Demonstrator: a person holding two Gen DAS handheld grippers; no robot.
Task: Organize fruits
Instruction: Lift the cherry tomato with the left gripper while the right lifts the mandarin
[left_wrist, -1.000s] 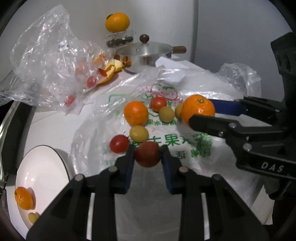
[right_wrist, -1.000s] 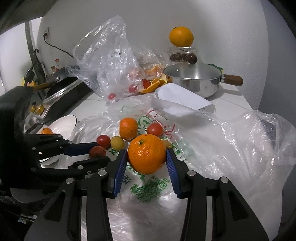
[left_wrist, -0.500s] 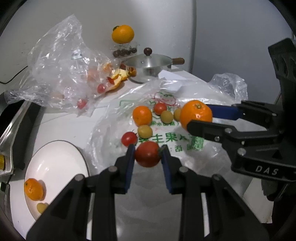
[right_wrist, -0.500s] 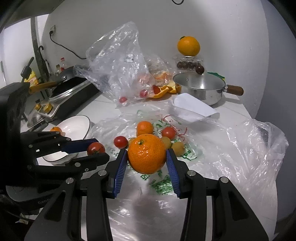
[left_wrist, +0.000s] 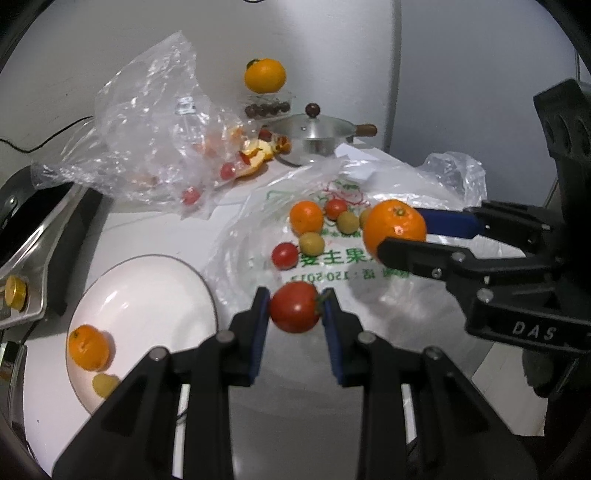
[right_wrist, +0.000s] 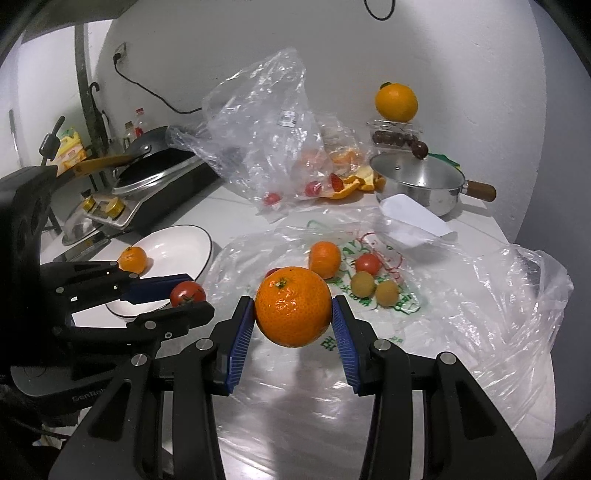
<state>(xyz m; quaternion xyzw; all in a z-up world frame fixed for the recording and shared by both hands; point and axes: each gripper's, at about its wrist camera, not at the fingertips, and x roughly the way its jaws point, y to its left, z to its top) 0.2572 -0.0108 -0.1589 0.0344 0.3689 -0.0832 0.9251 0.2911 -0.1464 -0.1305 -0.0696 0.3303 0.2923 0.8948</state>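
My left gripper (left_wrist: 294, 306) is shut on a red tomato (left_wrist: 294, 306) and holds it in the air above the counter; it also shows in the right wrist view (right_wrist: 187, 293). My right gripper (right_wrist: 293, 312) is shut on a large orange (right_wrist: 293, 306), seen in the left wrist view (left_wrist: 394, 228) too. A white plate (left_wrist: 155, 284) at the left holds a small orange (left_wrist: 88, 347) and a yellow fruit (left_wrist: 105, 384). Several loose fruits, among them an orange (left_wrist: 306, 217) and a tomato (left_wrist: 284, 255), lie on a flat plastic bag (left_wrist: 332, 258).
A crumpled clear bag (left_wrist: 155, 136) with small tomatoes and peel lies at the back left. A lidded steel pot (left_wrist: 314, 136) stands at the back, with an orange (left_wrist: 265, 75) on a clear box behind it. A stove with a pan (right_wrist: 147, 173) stands at the left.
Both grippers have lifted and pulled back from the fruit pile with their fruits. The plate has come further into the left wrist view.
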